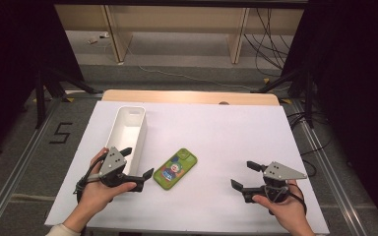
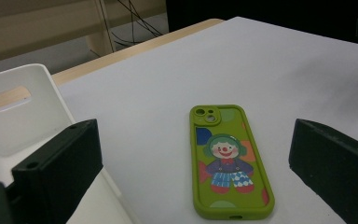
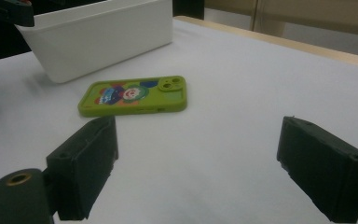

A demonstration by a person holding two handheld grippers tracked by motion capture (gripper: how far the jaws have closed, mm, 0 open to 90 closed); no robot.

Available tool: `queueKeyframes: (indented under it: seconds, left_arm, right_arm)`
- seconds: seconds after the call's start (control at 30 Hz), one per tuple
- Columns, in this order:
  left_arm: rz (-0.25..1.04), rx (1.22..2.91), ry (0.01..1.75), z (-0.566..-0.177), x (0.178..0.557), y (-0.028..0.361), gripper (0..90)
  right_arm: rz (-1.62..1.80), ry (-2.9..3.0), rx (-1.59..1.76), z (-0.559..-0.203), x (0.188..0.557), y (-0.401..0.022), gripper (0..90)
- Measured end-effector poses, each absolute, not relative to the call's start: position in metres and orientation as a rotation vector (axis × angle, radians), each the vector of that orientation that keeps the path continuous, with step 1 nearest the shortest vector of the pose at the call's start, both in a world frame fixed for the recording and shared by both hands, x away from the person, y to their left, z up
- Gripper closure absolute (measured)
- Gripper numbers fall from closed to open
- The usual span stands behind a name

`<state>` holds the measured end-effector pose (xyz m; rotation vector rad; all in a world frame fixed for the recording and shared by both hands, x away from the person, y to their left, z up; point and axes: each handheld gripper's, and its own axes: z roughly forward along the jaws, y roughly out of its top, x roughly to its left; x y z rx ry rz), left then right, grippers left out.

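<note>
Green phone (image 1: 175,169) lies face down on the white bench (image 1: 236,132), just right of the white bin (image 1: 128,129); left gripper (image 1: 139,162) beside it, jaws wide, empty; right gripper (image 1: 245,176) well apart, jaws wide, empty; bin's interior partly hidden; open room between phone and right gripper.

A black number "5" (image 1: 60,132) was marked on the grey floor (image 1: 24,162) left of the table, no words readable on the green phone case (image 1: 175,168), just a clown picture
</note>
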<state>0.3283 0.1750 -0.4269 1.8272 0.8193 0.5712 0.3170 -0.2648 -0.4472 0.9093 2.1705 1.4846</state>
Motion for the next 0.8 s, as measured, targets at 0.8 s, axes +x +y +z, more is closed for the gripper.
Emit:
queueKeyframes:
  seconds: [0.8]
  left_arm:
    - [0.542,1.876,0.84,-0.4221,0.3256,0.166,0.0]
  right_arm:
    - [1.482,2.167,0.907,-0.4471,0.3173,-0.2643,13.7]
